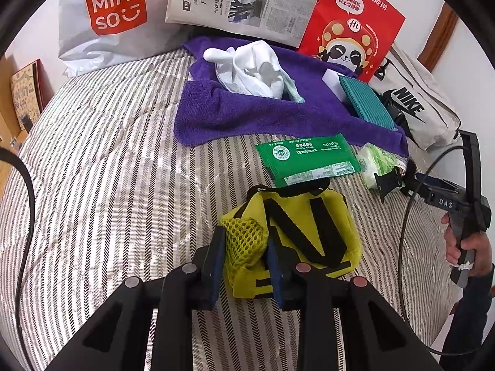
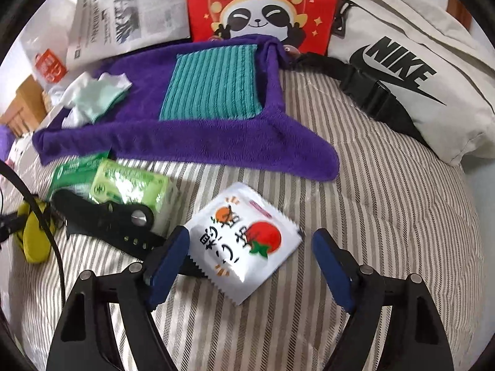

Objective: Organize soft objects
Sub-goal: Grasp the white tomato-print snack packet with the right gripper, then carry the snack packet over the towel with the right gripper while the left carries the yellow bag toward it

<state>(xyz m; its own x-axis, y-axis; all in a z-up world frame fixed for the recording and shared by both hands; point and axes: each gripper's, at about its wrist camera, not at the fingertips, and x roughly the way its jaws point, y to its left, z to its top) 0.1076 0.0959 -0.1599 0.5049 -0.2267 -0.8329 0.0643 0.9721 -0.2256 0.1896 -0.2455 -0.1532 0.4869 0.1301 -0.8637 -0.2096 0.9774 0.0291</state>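
My left gripper (image 1: 244,247) is shut on the mesh edge of a yellow pouch with black straps (image 1: 297,235), which rests on the striped bed (image 1: 108,170). My right gripper (image 2: 250,247) is open, its blue pads either side of a white snack packet (image 2: 244,241) lying on the bed. A purple towel (image 1: 247,114) lies further back, with a white cloth (image 1: 250,68) and a teal ribbed cloth (image 2: 213,83) on it. A green packet (image 1: 306,157) and a light green tissue pack (image 2: 130,185) lie in front of the towel.
A Miniso bag (image 1: 114,15), a newspaper (image 1: 244,0) and a red panda bag (image 1: 349,27) stand at the back. A white Nike bag (image 2: 411,65) lies at the right. A black watch strap (image 2: 114,225) lies left of my right gripper.
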